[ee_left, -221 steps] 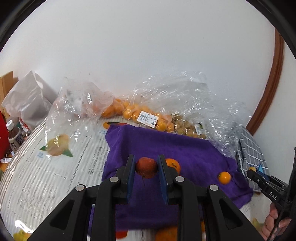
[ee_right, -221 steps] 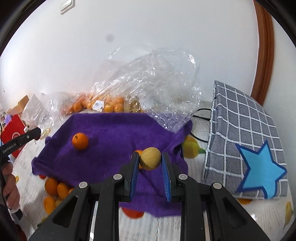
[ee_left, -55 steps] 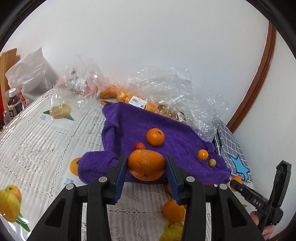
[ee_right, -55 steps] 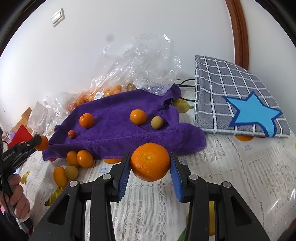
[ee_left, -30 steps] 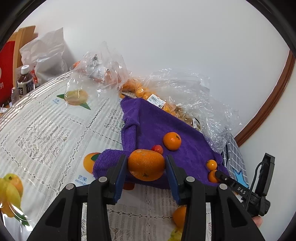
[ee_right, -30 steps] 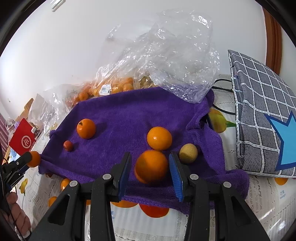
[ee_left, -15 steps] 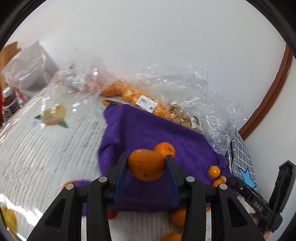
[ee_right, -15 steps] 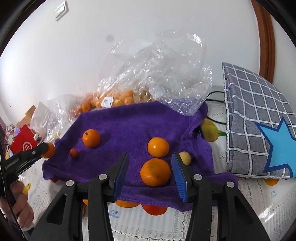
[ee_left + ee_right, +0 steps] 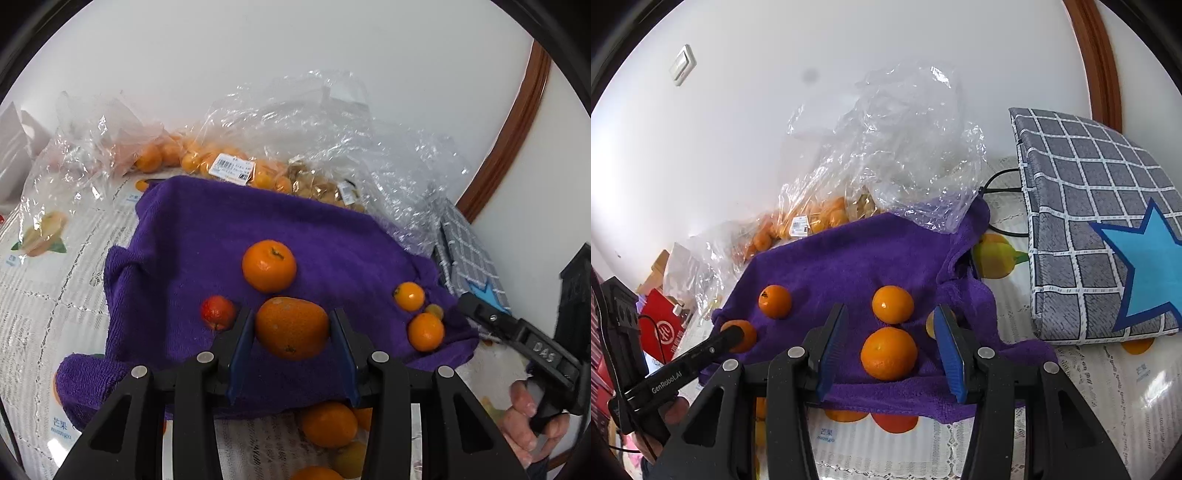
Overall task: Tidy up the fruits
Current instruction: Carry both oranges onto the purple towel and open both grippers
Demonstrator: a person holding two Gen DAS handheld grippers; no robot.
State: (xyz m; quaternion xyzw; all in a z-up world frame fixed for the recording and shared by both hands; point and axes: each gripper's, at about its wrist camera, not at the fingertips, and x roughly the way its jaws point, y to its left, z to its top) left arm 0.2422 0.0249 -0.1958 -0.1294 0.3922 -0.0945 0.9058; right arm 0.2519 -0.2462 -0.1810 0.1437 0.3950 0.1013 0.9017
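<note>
Left wrist view: above a fuzzy purple towel (image 9: pixel 229 236) on the lace-patterned tabletop (image 9: pixel 44 295) by a white wall, left gripper (image 9: pixel 291 347) clamps a dimpled orange (image 9: pixel 291 326); right gripper (image 9: pixel 890 347), just released, straddles a round orange (image 9: pixel 888 353).

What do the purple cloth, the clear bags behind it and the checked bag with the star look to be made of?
Purple cloth: soft terry or microfibre, judging by its fuzzy, matt pile.
Clear bags: thin plastic film, glossy and crinkled.
Checked bag: probably woven fabric, matt with a fine grain; its blue star looks smoother.
</note>
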